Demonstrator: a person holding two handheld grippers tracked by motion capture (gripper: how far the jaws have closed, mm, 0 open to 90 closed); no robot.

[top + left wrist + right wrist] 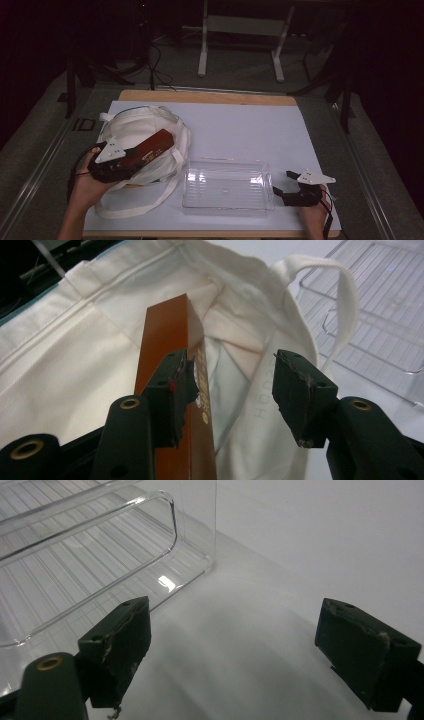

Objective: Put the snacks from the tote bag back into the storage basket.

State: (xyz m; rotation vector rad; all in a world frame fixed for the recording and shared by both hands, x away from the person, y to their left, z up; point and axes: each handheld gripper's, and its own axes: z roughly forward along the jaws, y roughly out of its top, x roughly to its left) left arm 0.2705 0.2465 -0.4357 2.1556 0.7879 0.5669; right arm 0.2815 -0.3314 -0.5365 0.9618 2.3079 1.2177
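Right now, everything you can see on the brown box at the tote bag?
The brown box is long, slim and square-edged, glossy reddish-brown like printed card, with gold lettering along one face. It lies tilted, its far end poking into the open mouth of the white tote bag and resting on the cloth. The left gripper has its jaws apart: one pad sits against the box's side, the other stands clear, so nothing clamps it.

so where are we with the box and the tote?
Done: brown box sits in the mouth of the white tote bag. In hand: left hand-held gripper open, box against one jaw only. Left: probably easing it fully inside. Right hand-held gripper open beside the clear tray.
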